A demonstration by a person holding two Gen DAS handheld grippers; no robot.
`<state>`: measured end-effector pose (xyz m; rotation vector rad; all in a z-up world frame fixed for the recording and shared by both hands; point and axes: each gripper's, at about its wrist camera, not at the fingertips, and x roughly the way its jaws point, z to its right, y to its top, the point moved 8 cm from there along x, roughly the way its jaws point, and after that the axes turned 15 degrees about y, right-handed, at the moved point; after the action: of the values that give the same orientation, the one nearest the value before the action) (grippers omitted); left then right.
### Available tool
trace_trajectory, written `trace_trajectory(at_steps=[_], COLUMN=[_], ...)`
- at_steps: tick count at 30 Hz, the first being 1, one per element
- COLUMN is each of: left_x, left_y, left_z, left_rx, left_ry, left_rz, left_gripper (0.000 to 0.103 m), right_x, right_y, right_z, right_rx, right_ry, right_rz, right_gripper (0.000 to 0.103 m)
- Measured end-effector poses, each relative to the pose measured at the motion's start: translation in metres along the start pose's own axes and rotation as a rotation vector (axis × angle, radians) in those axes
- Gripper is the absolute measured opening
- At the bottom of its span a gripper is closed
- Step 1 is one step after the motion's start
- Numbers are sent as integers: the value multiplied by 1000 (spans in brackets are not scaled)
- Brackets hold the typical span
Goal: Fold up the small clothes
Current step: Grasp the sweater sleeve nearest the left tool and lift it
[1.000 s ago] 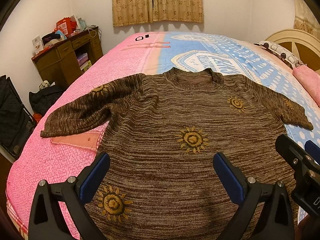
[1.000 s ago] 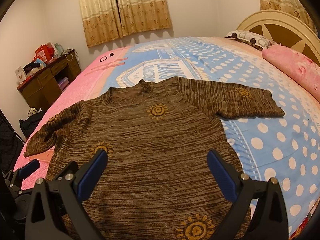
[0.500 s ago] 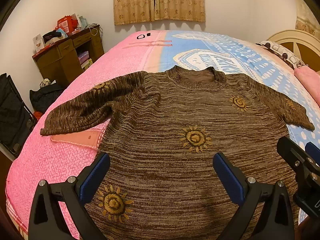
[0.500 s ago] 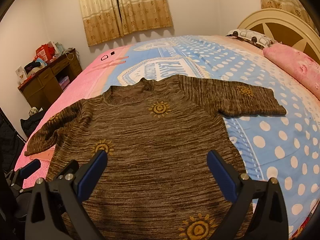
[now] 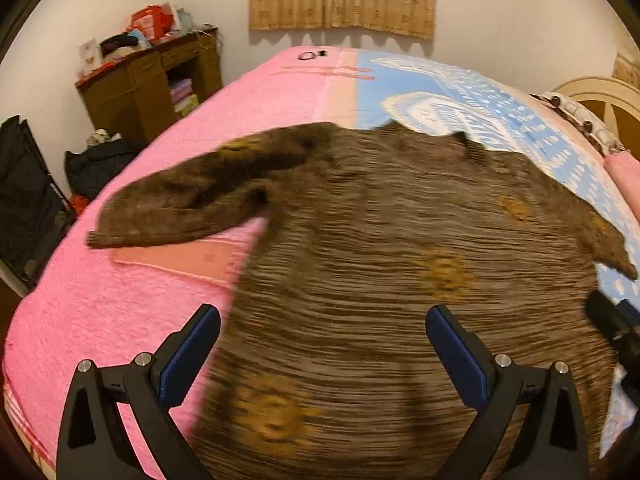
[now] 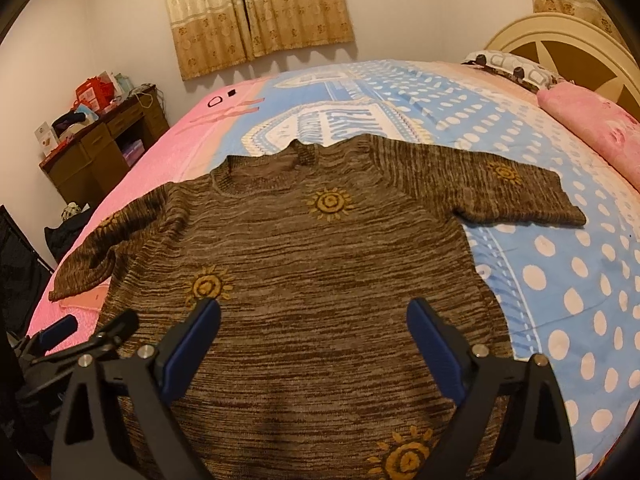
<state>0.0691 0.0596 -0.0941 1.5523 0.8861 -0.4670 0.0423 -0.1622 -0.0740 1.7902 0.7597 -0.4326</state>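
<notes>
The left gripper (image 5: pixel 322 350) has just swung toward the pink side of the bed (image 6: pixel 560 288); its view, steady a moment ago, is now smeared with motion, and it sits lower over the sweater (image 6: pixel 312 280). I'd guess it is heading for the hem or left sleeve (image 5: pixel 192 204) to begin the first fold. The right gripper (image 6: pixel 314 338) has barely shifted. Both sets of fingers are spread wide, grasping nothing. The brown knit sweater with yellow suns lies flat, front up, sleeves out, across the middle of the bed.
</notes>
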Motion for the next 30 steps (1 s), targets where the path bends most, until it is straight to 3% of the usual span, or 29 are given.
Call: trace_trajectory(at_steps=[3, 9, 11, 14, 17, 19, 21, 24, 26, 27, 28, 30], left_x=[11, 45, 61, 85, 105, 122, 131, 127, 127, 127, 129, 130], left_y=[7, 37, 44, 57, 55, 49, 43, 44, 47, 48, 48, 48], left_z=[-51, -181, -206, -222, -223, -214, -207, -204, -203, -201, -197, -195], left_rx=[-95, -475, -530, -528, -523, -548, -576, -575, -578, -566, -563, -579], left_ry=[23, -33, -25, -14, 6, -36, -80, -73, -95, -119, -151, -176], left_rz=[9, 9, -1, -12, -55, -123, -152, -121, -117, -122, -133, -144], left_gripper=[102, 102, 101, 98, 79, 56, 52, 52, 45, 21, 4, 4], right_x=[4, 22, 27, 30, 30, 29, 29, 30, 31, 31, 31, 30], right_y=[0, -8, -11, -13, -12, -11, -11, -12, -12, -12, -12, -12], right_z=[-6, -16, -19, -21, -21, -19, -16, -12, -10, -10, -8, -6], right_rx=[-10, -11, -9, -14, -20, -17, -9, 5, 16, 21, 26, 33], right_ry=[35, 61, 68, 68, 61, 58, 55, 52, 51, 51, 52, 51], right_rz=[-2, -43, -58, -68, -67, -64, -63, -68, -72, -73, -73, -70], right_gripper=[91, 90, 90, 90, 90, 90, 90, 90, 90, 90, 90, 90])
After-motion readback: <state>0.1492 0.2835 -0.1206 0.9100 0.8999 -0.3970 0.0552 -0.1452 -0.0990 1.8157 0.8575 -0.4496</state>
